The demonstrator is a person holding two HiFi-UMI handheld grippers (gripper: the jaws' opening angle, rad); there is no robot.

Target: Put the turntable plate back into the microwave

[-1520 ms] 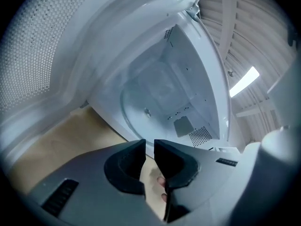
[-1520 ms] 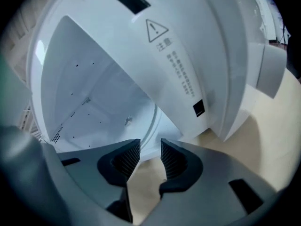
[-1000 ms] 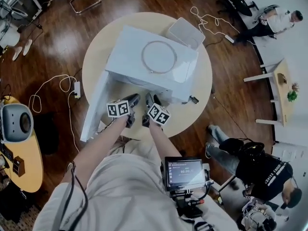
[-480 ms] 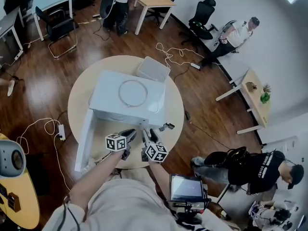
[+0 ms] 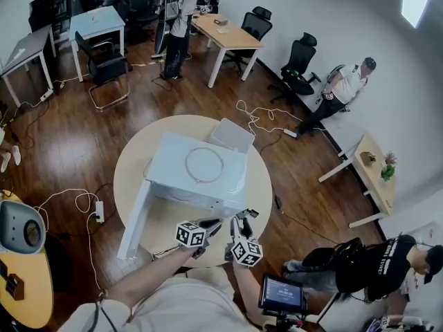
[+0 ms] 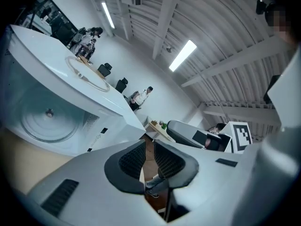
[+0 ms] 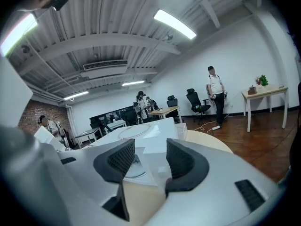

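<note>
Turntable plate (image 6: 49,121) lies flat on the floor of the microwave's (image 5: 173,161) cavity, at the left of your left gripper view, where its round ribbed face and small centre hub show through the open front. The microwave stands in the middle of the round table (image 5: 131,164) at the centre of the head view, with its door (image 5: 135,216) swung wide open toward the lower left of the frame. On the microwave's flat top rests a thin ring (image 5: 204,165), which also shows as a pale loop at the upper left of your left gripper view. A clear plastic bin (image 5: 232,135) sits on the table just behind the microwave, toward the upper right. Your left gripper (image 5: 211,225) and your right gripper (image 5: 239,225) hang side by side at the near edge of the table, just in front of the microwave's open front and below it in the frame, touching neither it nor the plate. Your left gripper's jaws stand only a narrow slit apart, with nothing but floor visible through the gap, so that tong carries nothing. Your right gripper's jaws are plainly spread, with the microwave's white body in the background between them and nothing caught between the pads, so it is empty too. A small screen (image 5: 282,294) shows at the lower right of the head view, beside your body.
</note>
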